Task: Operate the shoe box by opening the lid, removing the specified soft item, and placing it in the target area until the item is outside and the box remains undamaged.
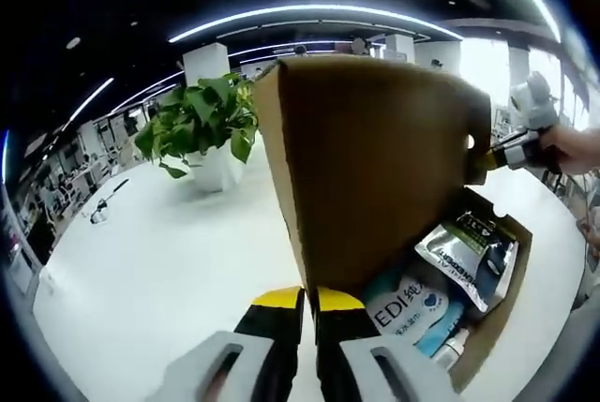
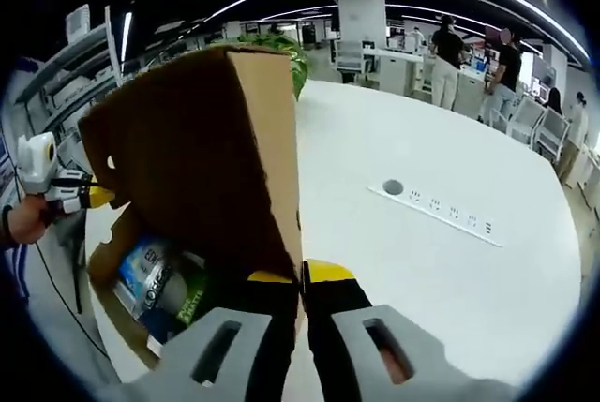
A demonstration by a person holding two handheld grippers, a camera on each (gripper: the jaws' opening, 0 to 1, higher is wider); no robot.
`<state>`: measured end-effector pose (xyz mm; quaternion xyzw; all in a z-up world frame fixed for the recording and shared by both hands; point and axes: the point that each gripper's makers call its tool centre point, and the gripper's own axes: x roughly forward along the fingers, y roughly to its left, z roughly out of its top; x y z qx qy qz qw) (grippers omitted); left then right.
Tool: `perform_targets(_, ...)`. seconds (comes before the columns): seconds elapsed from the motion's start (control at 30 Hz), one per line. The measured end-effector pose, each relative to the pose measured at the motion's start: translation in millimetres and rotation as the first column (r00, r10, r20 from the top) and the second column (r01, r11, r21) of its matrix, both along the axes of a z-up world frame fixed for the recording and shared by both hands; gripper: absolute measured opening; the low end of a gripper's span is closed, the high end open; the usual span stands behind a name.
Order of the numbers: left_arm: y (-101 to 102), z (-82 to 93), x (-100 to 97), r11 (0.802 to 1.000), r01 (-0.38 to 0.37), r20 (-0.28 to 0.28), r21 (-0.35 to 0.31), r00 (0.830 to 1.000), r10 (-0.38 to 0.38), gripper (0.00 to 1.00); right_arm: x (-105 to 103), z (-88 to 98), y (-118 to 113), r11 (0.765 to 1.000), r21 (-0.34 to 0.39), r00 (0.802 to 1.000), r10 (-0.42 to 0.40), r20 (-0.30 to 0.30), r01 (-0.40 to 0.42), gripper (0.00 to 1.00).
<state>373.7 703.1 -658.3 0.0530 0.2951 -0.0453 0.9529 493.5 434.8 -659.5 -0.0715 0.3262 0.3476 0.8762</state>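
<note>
In the left gripper view the left gripper [image 1: 309,301] had its yellow-tipped jaws pinched together on the lower edge of the shoe box lid [image 1: 375,168], which stood raised, its brown inner face toward the camera. The right gripper [image 1: 497,160] came in from the right of that view, gripping the lid's far corner, with a person's hand [image 1: 572,147] behind it. Below the lid the open shoe box [image 1: 511,275] sat on the white table [image 1: 169,271], holding soft pouches: a silver and green pouch [image 1: 469,257] and a white and blue pack [image 1: 405,304] (its print reads "EDI"), lying close together.

In the right gripper view the right gripper [image 2: 302,282] was likewise closed on the lid [image 2: 202,149] at its edge, and the left gripper [image 2: 80,198] showed at the left, clamped on the opposite corner. The box [image 2: 105,257] under the lid held the pouches [image 2: 164,290], still inside. A power strip [image 2: 441,207] was set into the table [image 2: 422,271] well apart from the box, a potted plant [image 1: 202,126] stood behind the lid, and people [image 2: 450,55] stood at the far desks
</note>
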Motion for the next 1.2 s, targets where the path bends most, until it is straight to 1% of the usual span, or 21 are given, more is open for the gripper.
perform_targets(0.1, 2, 3.0, 2.9, 1.0, -0.015, 0.009, -0.019, 1.0, 0.015, 0.03, 4, -0.5, 1, 1.0, 0.018, 1.0, -0.008, -0.009, 0.008, 0.01)
perform_targets(0.2, 3, 5.9, 7.7, 1.0, -0.018, 0.017, -0.016, 1.0, 0.019, 0.03, 6, -2.6, 4, 1.0, 0.018, 1.0, -0.002, -0.006, 0.002, 0.0)
perform_targets(0.3, 5, 6.9, 13.6, 1.0, -0.018, 0.02, -0.007, 1.0, 0.019, 0.03, 9, -5.0, 4, 0.999, 0.028, 1.0, -0.016, -0.015, 0.016, 0.0)
perform_targets(0.63, 11, 5.5, 27.6, 1.0, -0.017, 0.02, 0.001, 1.0, 0.017, 0.03, 18, -8.4, 8, 1.0, 0.022, 0.999, -0.021, -0.025, 0.021, 0.01)
perform_targets(0.87, 17, 2.5, 38.8, 1.0, -0.028, 0.009, 0.007, 1.0, 0.028, 0.04, 25, -11.7, 11, 0.999, 0.017, 0.999, -0.035, -0.038, 0.035, 0.01)
perform_targets(1.2, 21, -3.9, 51.4, 0.999, -0.048, -0.014, 0.005, 0.999, 0.048, 0.05, 33, -20.3, 14, 0.998, -0.009, 0.996, -0.058, -0.067, 0.058, 0.02)
